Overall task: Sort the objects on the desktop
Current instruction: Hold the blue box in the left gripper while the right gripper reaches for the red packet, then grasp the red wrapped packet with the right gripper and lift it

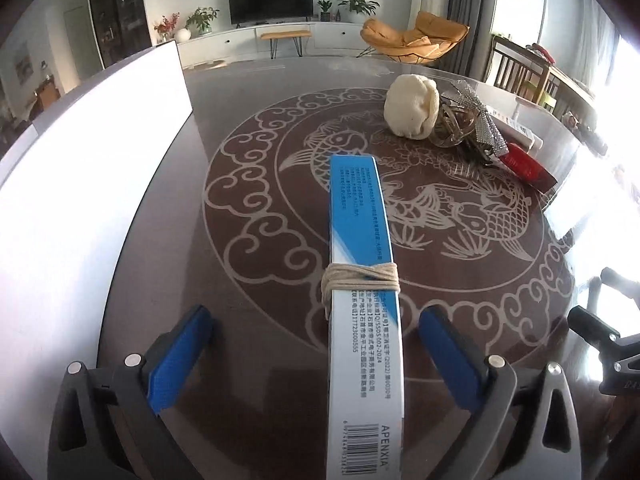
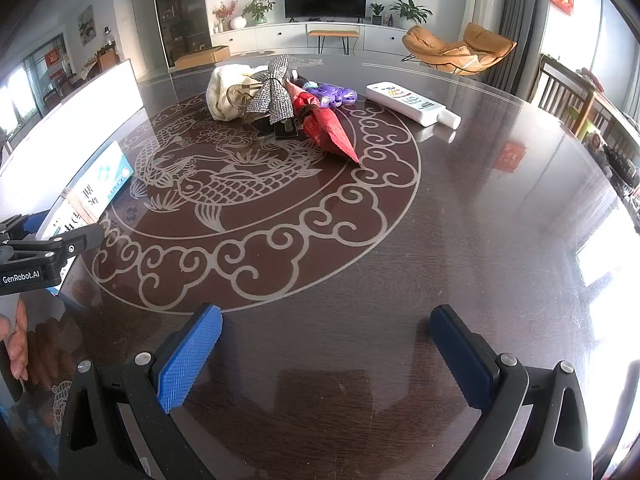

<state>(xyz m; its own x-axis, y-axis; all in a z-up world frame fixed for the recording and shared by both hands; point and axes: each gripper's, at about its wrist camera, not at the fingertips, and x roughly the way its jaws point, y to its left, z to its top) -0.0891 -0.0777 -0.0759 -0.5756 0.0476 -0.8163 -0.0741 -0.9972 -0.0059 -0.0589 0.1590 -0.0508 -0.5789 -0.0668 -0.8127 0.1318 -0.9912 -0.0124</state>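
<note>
— What is nearest in the left wrist view?

— The left gripper point(image 1: 314, 356), at the bottom of the frame, with its blue pads point(image 1: 178, 360) spread wide. A long blue and white box point(image 1: 362, 300) stands on its narrow edge between them, running up the middle of the frame, and neither pad touches it (there is a clear gap on each side). String point(image 1: 360, 276) is wound around the box about halfway along.

— And what is it standing on?

— A dark glossy table point(image 1: 256, 184) with a pale fish and cloud pattern. A white board point(image 1: 92, 152) fills the left of the frame, beside the box.

— Farther back?

— In the upper right, a cream cloth bundle point(image 1: 410, 106), touching a glittery silver bow point(image 1: 478, 124) on a clear shoe, then a red packet point(image 1: 528, 166) and a white bottle point(image 1: 516, 124) at the edge.

— The right wrist view?

— The right gripper point(image 2: 326, 354) at the bottom, pads wide apart with only bare table between them. At the left edge the left gripper shows again, around the box, and part of a hand point(image 2: 16, 340) below it. In the upper middle lies the pile: bundle, bow, red packet, and a purple toy point(image 2: 334, 94) behind (partly hidden). The bottle lies apart, to the right of it.
</note>
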